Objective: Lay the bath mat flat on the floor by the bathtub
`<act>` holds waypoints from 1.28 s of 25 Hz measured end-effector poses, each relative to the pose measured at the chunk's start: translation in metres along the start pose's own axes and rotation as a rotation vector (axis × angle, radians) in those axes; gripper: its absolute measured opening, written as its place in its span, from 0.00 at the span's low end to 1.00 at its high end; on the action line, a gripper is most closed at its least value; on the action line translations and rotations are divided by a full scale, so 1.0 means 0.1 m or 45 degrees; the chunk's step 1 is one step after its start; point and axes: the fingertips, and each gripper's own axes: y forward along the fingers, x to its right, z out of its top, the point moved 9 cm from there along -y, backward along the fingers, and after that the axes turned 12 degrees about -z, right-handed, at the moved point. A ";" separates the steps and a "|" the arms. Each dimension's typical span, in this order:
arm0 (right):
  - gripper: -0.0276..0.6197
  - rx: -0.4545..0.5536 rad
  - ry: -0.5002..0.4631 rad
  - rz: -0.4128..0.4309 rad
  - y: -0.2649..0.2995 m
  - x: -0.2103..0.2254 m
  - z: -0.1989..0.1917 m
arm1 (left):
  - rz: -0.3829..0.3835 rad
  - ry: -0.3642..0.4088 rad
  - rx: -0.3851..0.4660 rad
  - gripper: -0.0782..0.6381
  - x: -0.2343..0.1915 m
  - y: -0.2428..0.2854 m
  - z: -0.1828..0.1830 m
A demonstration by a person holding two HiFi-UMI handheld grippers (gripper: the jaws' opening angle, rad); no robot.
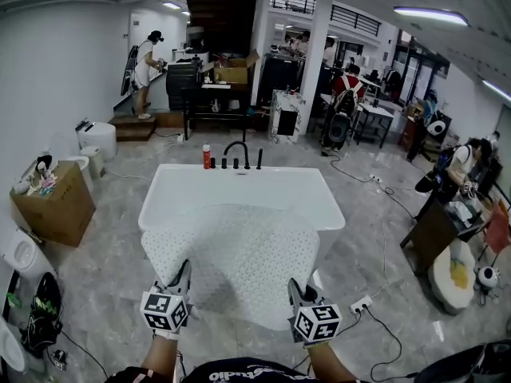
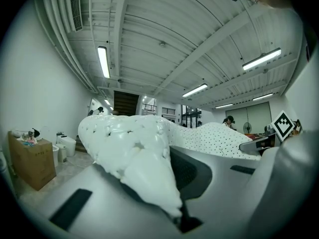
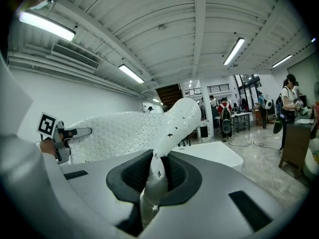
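Note:
A white perforated bath mat point(image 1: 239, 258) hangs spread in the air between my two grippers, in front of the white bathtub point(image 1: 239, 190). My left gripper point(image 1: 182, 282) is shut on the mat's near left corner, and my right gripper point(image 1: 294, 292) is shut on its near right corner. In the left gripper view the mat point(image 2: 134, 148) bunches out of the shut jaws. The right gripper view shows the mat point(image 3: 172, 128) rising from between the jaws, with the left gripper point(image 3: 82, 132) beyond. The mat hides the tub's near rim and the floor beneath.
A black faucet point(image 1: 237, 152) and a red bottle point(image 1: 206, 156) stand at the tub's far rim. A cardboard box point(image 1: 54, 202) and toilets point(image 1: 96, 138) sit at left. A power strip point(image 1: 359, 304) and cables lie on the tiled floor at right. Several people work at the back.

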 end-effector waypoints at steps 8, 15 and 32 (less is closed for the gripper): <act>0.12 -0.008 0.001 -0.044 0.31 -0.23 0.05 | -0.078 0.010 -0.008 0.15 -0.37 0.22 0.00; 0.12 -0.030 -0.036 -0.079 0.40 -0.35 0.11 | -0.101 -0.054 0.011 0.15 -0.58 0.27 -0.10; 0.12 -0.053 -0.101 -0.100 0.43 -0.54 0.16 | -0.116 -0.133 0.031 0.15 -0.71 0.27 -0.22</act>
